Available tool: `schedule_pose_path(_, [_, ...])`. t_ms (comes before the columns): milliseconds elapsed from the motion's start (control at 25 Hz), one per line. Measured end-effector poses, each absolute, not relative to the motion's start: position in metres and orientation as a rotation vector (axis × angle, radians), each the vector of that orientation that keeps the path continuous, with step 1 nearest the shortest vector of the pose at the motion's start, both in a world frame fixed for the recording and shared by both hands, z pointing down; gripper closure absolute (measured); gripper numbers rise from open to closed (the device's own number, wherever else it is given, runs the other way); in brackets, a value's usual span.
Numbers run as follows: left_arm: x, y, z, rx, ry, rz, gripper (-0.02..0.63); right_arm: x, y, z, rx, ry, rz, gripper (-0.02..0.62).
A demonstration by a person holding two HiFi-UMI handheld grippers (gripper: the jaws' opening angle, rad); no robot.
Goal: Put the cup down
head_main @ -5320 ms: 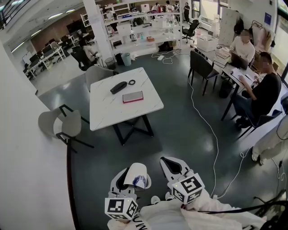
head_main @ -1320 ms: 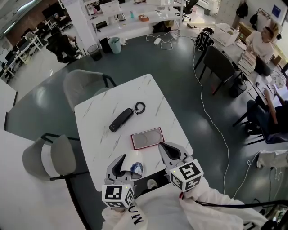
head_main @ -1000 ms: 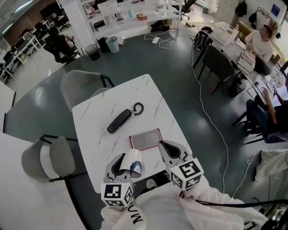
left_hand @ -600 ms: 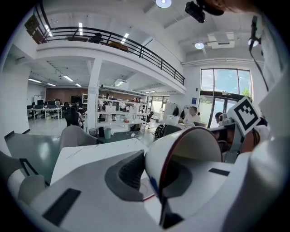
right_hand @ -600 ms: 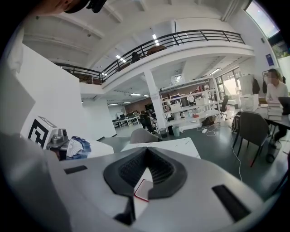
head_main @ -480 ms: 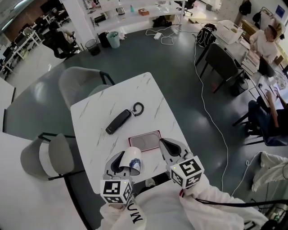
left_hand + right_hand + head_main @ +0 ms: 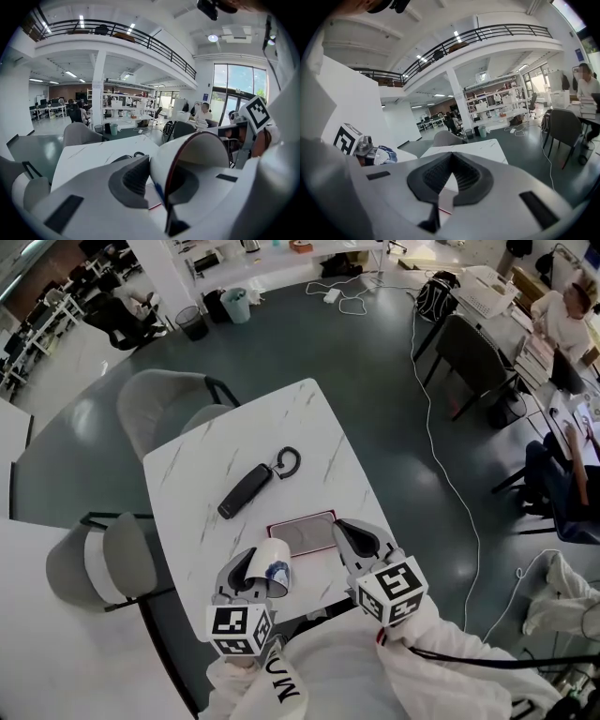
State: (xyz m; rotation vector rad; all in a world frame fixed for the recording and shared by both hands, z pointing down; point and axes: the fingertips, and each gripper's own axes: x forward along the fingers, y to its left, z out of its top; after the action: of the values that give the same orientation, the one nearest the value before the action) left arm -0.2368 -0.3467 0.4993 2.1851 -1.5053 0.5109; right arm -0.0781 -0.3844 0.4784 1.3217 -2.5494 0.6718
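Observation:
A white cup [image 7: 270, 578] with a blue pattern and dark inside is tipped on its side, and my left gripper [image 7: 251, 575] is shut on its rim, above the near edge of the white marble table [image 7: 202, 470]. The left gripper view shows the cup [image 7: 201, 154] pinched by its wall between the jaws, mouth towards the camera. My right gripper [image 7: 359, 538] hovers over the table's near right corner, shut with nothing in it; in its own view the right gripper's [image 7: 450, 164] pads meet at the tips.
A black remote-like bar [image 7: 242, 490] with a ring [image 7: 288, 463] and a red-edged flat device [image 7: 302, 532] lie on the table. Grey chairs [image 7: 101, 562] [image 7: 164, 412] stand at its left. A white cable [image 7: 439, 442] runs along the floor. People sit at desks on the right [image 7: 562, 329].
The table has come closer under me. Both grippers now reach over its near edge, the cup still held in the left one.

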Motion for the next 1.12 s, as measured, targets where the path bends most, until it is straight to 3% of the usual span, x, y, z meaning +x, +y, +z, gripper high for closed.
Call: schedule_pose_path(1120, [-0.233, -0.385, 0.589, 1.985, -1.429, 0.699, 0.565, -0.088, -0.432, 0.531, 1.172, -2.512, 0.776, 0.591])
